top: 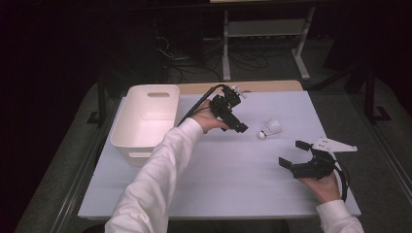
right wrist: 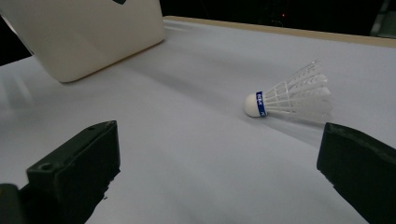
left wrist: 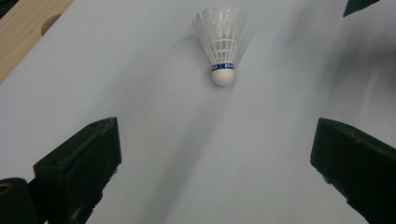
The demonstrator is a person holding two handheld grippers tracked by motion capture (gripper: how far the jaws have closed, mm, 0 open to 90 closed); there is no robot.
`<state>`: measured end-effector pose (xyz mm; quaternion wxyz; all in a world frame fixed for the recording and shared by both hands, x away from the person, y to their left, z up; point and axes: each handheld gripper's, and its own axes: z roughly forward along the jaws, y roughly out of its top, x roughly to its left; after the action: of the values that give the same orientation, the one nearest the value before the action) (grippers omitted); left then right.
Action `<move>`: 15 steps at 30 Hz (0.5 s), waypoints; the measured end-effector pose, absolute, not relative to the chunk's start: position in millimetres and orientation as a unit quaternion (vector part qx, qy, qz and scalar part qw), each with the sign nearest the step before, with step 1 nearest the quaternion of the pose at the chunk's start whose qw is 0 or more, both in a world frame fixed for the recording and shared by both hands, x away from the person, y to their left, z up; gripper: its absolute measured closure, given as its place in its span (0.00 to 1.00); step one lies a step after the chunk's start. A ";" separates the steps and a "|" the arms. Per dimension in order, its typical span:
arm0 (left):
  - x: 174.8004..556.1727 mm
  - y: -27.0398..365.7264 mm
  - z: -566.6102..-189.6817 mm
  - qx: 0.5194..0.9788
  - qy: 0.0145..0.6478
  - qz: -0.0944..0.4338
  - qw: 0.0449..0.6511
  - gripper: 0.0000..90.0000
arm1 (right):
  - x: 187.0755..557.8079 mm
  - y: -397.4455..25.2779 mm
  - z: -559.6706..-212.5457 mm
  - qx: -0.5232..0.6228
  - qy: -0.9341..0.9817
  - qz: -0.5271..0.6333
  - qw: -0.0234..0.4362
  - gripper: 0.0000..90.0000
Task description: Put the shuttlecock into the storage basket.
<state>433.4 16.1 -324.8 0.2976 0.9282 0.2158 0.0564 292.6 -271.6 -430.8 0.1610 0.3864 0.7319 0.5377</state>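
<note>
Left tongs (top: 241,127) (wide apart) near the shuttlecock (top: 269,129).

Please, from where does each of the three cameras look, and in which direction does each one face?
High view: above the person's side, facing forward and down on the table; both sleeves, hands, the left hand-held gripper and right hand-held gripper show.
Left gripper view: on the left hand-held gripper, looking down at the shuttlecock between its open jaws.
Right gripper view: on the right hand-held gripper, looking low across the table toward the white bin; its open jaws show.
Shared: all three show the shuttlecock.
</note>
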 end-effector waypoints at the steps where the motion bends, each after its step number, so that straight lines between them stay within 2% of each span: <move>1: 433.7 14.8 -325.9 0.928 0.215 0.053 0.298 0.02 | 292.4 -271.7 -430.6 0.387 0.731 0.539 0.160 0.00; 15: 441.3 -2.3 -333.0 0.931 0.208 0.058 0.295 0.02 | 292.5 -273.7 -430.9 0.391 0.727 0.538 0.168 0.00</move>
<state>441.3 -2.3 -333.0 0.2946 0.9309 0.2082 0.0581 292.5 -273.7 -430.9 0.1678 0.3913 0.7273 0.5383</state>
